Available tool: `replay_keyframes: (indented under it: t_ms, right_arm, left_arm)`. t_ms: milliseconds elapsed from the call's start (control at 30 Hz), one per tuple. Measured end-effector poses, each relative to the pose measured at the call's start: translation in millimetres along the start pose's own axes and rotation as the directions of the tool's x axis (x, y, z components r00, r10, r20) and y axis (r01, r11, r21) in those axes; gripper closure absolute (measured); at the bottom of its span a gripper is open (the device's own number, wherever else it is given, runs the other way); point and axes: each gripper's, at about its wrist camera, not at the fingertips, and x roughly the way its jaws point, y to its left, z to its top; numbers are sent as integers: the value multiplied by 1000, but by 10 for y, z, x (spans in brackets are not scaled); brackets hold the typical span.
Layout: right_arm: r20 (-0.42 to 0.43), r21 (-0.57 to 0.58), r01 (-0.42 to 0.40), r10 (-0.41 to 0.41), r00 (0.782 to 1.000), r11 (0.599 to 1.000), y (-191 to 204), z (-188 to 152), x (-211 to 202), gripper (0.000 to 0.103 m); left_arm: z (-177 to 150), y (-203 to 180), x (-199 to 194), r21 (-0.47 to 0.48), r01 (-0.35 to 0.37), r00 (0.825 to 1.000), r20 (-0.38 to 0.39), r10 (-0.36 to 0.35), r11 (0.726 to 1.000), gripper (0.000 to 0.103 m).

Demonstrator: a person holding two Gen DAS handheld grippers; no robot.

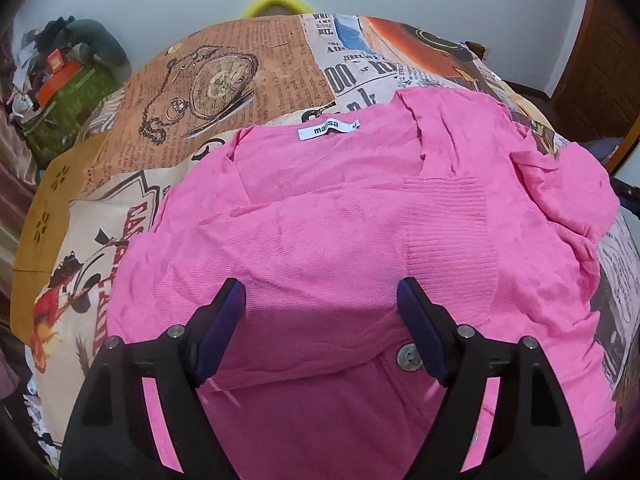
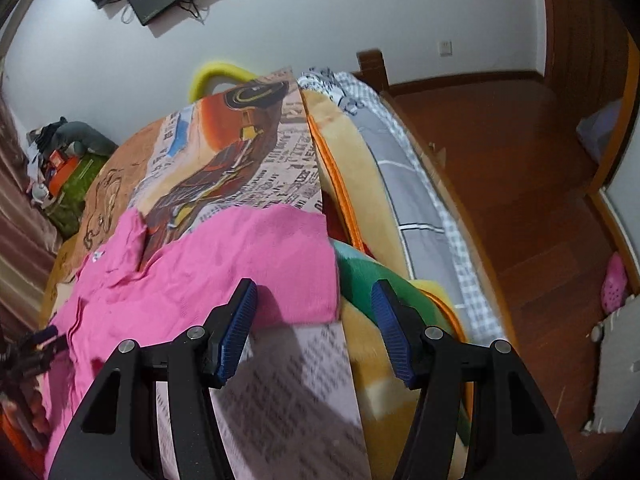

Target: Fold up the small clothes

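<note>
A pink knit cardigan (image 1: 340, 220) lies spread on a bed with a newspaper-print cover (image 1: 224, 80). Its white neck label (image 1: 328, 129) is at the far side and one sleeve with a ribbed cuff (image 1: 448, 240) is folded across the body. A button (image 1: 408, 356) shows near the right finger. My left gripper (image 1: 320, 304) is open and empty, hovering just over the cardigan's near part. In the right wrist view the cardigan (image 2: 248, 264) lies to the left, and my right gripper (image 2: 314, 300) is open and empty above its right edge. The left gripper (image 2: 36, 348) shows at the far left there.
A folded plush blanket (image 2: 360, 200) and grey checked bedding (image 2: 408, 184) run along the bed's right side. A wooden floor (image 2: 520, 184) lies beyond. A cluttered pile (image 1: 60, 80) sits at the far left and a yellow hoop (image 1: 276, 2) behind the bed.
</note>
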Motion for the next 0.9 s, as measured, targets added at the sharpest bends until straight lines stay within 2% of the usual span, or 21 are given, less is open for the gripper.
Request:
replay_keyframes:
  t_ms: [33,100,267,367,633,733,900]
  right_arm:
    - [-5,12,-7,8,1000,1000,-13,8,29,50]
    - [-22,24,-41,41,999,999,-17,14,61,68]
    - [-23,-31,16,-17,1000,999,77,16,46,84]
    - [3,-59,38,-38,999,998,144,33,-65,91]
    - [83,-104,60,-52,995,993,396,181,-478,93]
    - [112,-117,105,-92,989,988,457,210,-514,93]
    - [94,-118,67,-56,994,991,495,124,-491,93]
  left_arm:
    - [-3,-9,-15,7,-6,1000,1,6,1000,24]
    - [-12,-44,-59,33,-24,1000,10,24,999,24]
    - [-48,-102,-208,95,-57,998,42,53,994,24]
    - [-70,-44,-349,84,-55,997,61,50,995,24]
    - [-179,185,-700,50,-62,991,118,55,997,24]
    - [-243,263,-746,42,-64,991,120,59,997,24]
    - [-321,359,-743,26,-60,992,109,57,998,24]
